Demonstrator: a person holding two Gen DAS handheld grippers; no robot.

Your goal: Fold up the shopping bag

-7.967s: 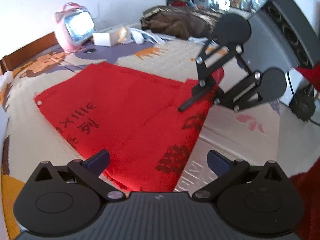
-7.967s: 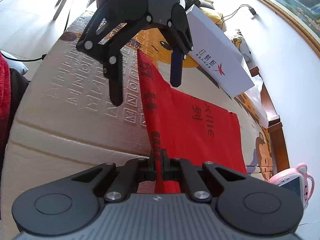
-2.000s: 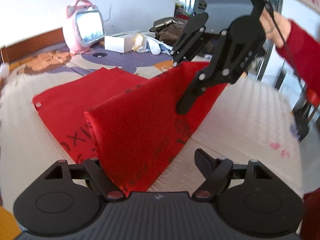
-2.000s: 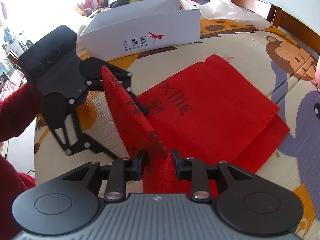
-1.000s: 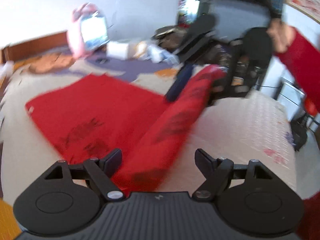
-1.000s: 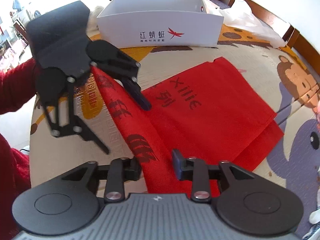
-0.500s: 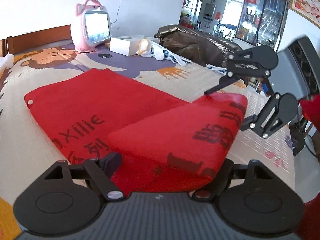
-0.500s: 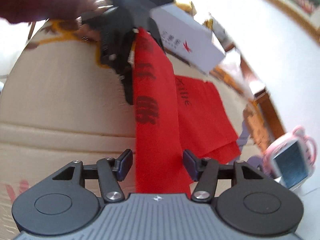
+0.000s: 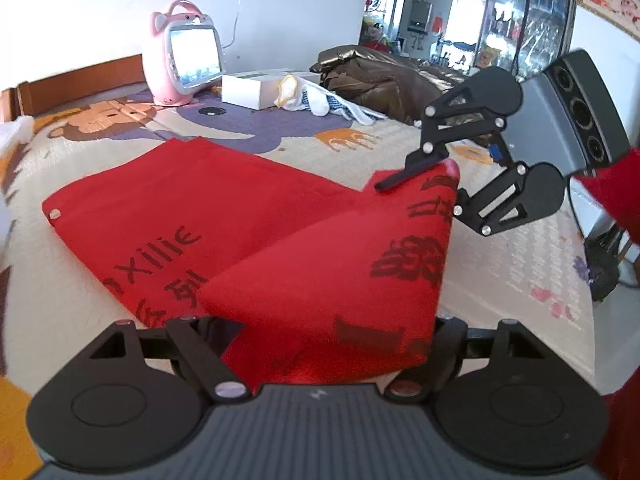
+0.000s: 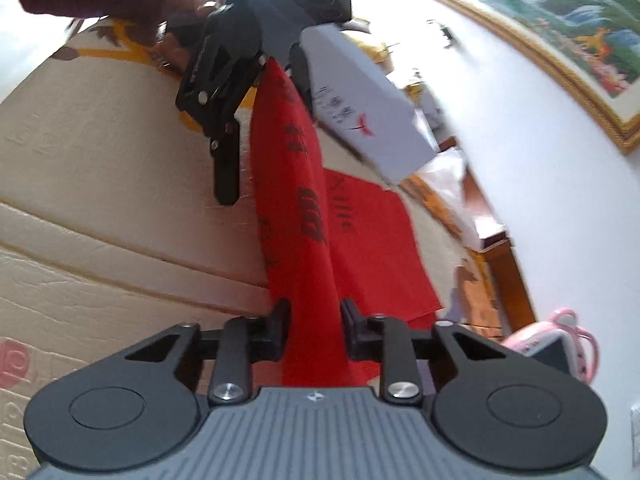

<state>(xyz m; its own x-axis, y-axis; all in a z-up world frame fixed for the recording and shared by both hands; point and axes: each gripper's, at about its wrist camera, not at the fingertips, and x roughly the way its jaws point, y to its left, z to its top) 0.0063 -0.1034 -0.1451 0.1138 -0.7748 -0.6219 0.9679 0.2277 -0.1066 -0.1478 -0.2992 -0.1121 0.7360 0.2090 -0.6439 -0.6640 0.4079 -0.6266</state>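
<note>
My left gripper (image 9: 334, 330) has its jaws spread wide, and the folded-over flap of the red non-woven shopping bag with dark printed lettering (image 9: 224, 216) fills the whole gap between them — whether the pads actually press on the cloth I cannot tell, since the fabric hides both tips. My right gripper (image 10: 314, 322) is closing its jaws, the raised red fold running straight between the two fingers; a sliver of gap shows at each pad, so they are not yet pressing it. The bag lies flat on the cream embossed play mat with cartoon animal prints (image 9: 516, 264), its far half spread toward the mat's back edge — its near edge is lifted as a ridge strung between my two grippers. A white rectangular cardboard box (image 10: 360, 108) stands just beyond the bag.
</note>
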